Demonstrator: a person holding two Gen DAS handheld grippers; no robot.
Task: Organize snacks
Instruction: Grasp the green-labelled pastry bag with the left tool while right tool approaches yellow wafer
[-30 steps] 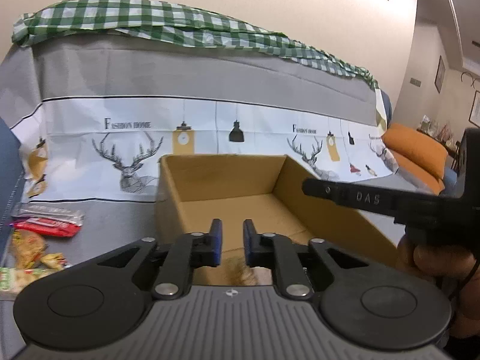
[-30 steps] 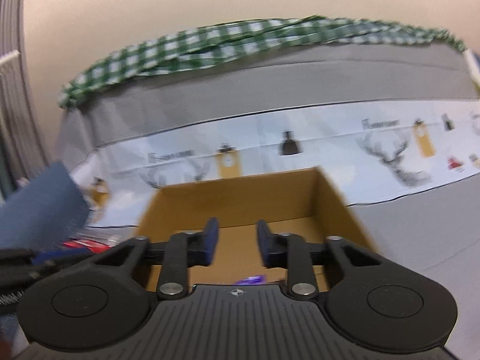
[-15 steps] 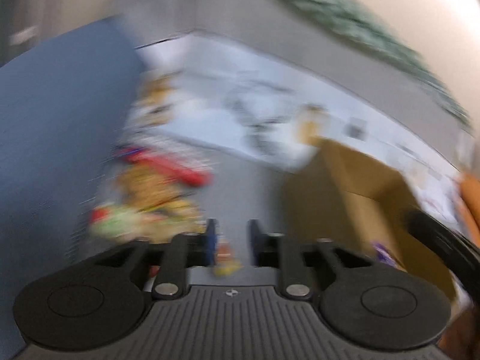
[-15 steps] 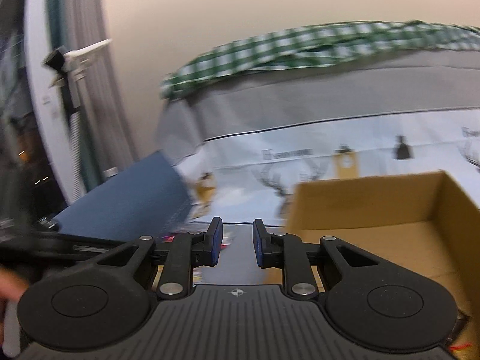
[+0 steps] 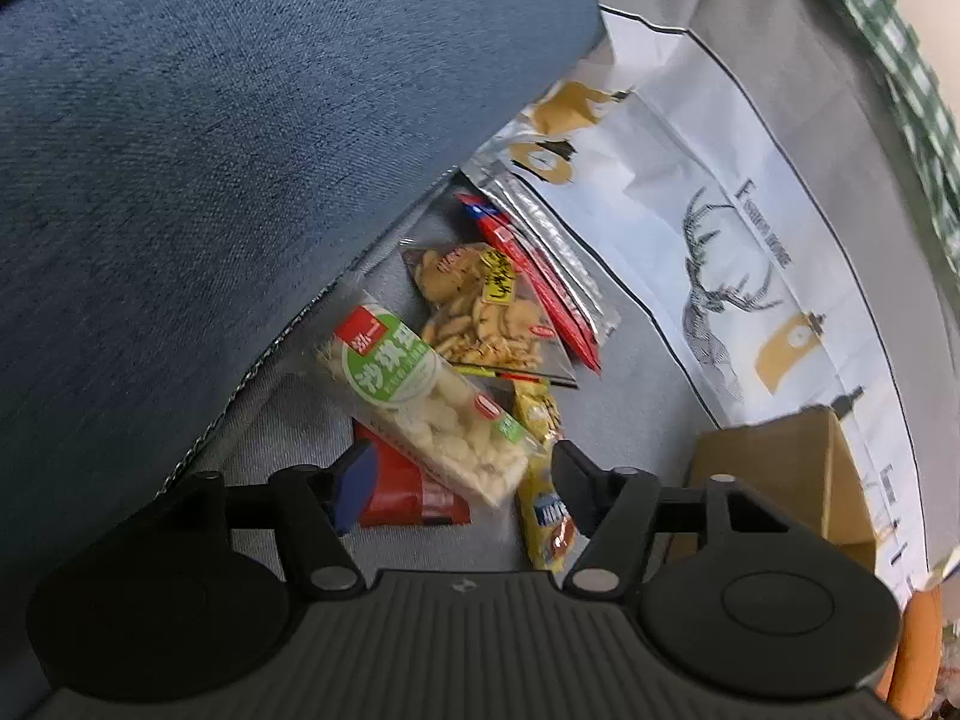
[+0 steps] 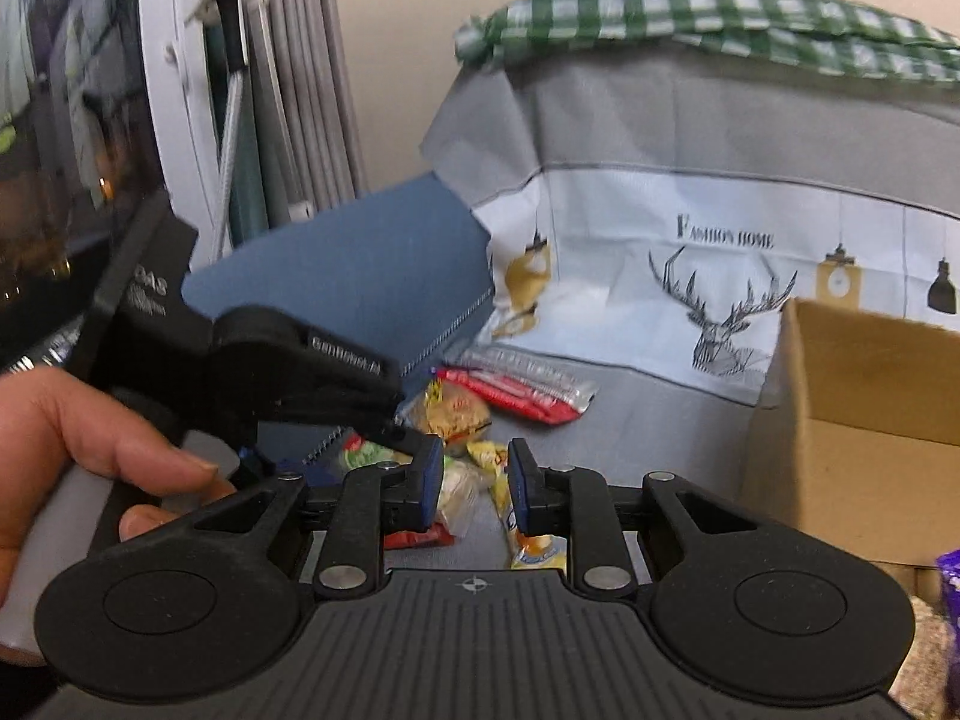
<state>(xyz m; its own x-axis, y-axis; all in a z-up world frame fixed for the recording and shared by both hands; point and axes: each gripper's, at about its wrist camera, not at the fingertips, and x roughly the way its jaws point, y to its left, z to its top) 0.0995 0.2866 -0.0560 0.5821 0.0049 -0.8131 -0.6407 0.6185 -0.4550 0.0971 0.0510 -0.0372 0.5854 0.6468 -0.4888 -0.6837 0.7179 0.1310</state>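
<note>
My left claw (image 5: 459, 483) is opening over the snack pile with nothing pressed between its jaws, so I should settle them squarely astride the green-labelled pack (image 5: 423, 399) lying atop the others beside the blue cushion (image 5: 240, 150), then carry it to the cardboard box (image 5: 786, 480).

You are working in a home living room. Note the sofa seat (image 5: 630, 420) with its blue cushion (image 5: 240, 150), the deer-print "Fashion Home" cover (image 6: 720, 276), the green checked cloth (image 6: 690, 18), and the curtain (image 6: 300, 90).
</note>
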